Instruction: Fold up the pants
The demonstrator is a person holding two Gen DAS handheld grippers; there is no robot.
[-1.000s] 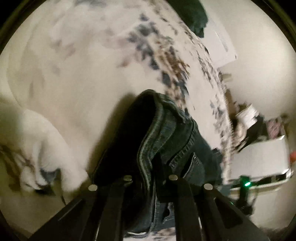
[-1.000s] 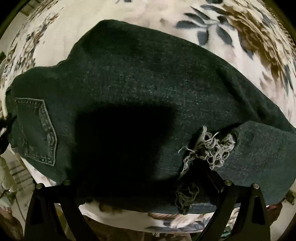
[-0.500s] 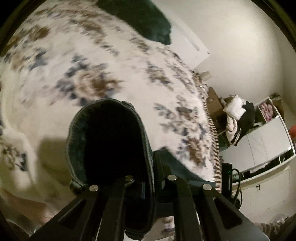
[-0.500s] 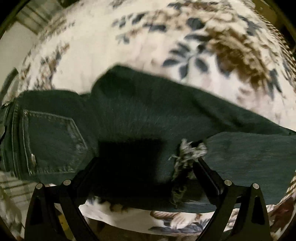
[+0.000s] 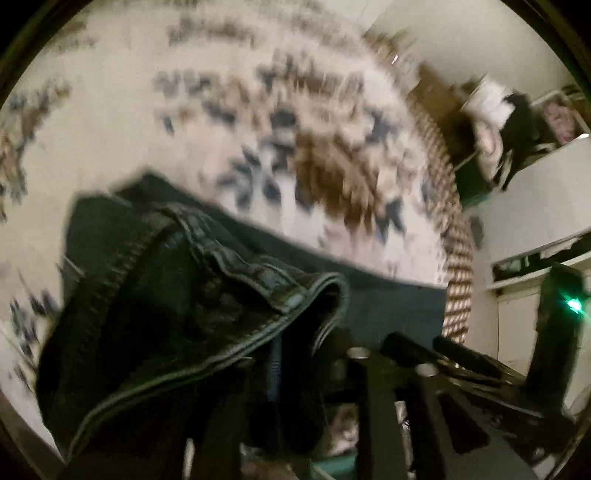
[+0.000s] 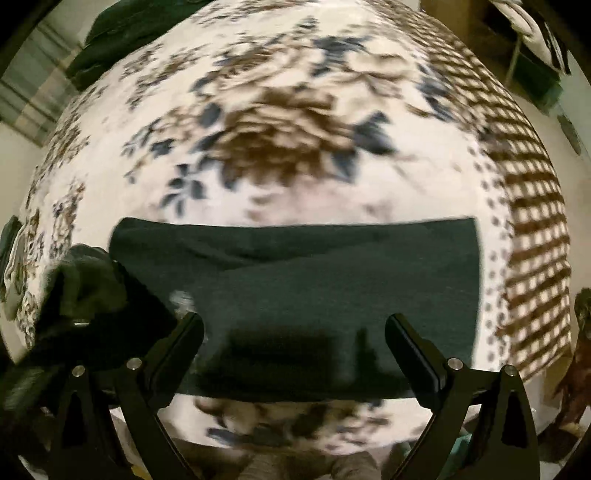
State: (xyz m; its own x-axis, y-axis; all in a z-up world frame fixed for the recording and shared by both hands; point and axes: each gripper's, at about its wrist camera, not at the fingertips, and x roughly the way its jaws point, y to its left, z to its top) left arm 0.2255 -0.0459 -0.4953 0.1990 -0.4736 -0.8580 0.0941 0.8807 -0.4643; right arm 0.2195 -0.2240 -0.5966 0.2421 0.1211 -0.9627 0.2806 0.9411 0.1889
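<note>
Dark denim pants (image 6: 295, 266) lie in a folded band across the floral bedspread (image 6: 280, 122). In the right wrist view my right gripper (image 6: 293, 325) hovers above the band's near edge, fingers (image 6: 192, 325) spread wide with nothing pinched. At the left of that view the waist end (image 6: 85, 280) is bunched up. In the blurred left wrist view the waistband (image 5: 229, 280) drapes over my left gripper (image 5: 295, 354). Its jaws are opening with denim still between them, and the left finger is hidden under the cloth. The right finger (image 5: 360, 354) shows bare.
The checked border (image 6: 528, 206) marks the bed's right edge. A dark green garment (image 6: 122, 29) lies at the far side of the bed. White cabinets and clutter (image 5: 535, 177) stand beyond the bed. A black handle with a green light (image 5: 561, 314) is close on the right.
The left gripper swung the waist end across toward the bed's checked edge, and its jaws have started to part. The right gripper rose and stayed wide. The pants now show as a narrower band.
</note>
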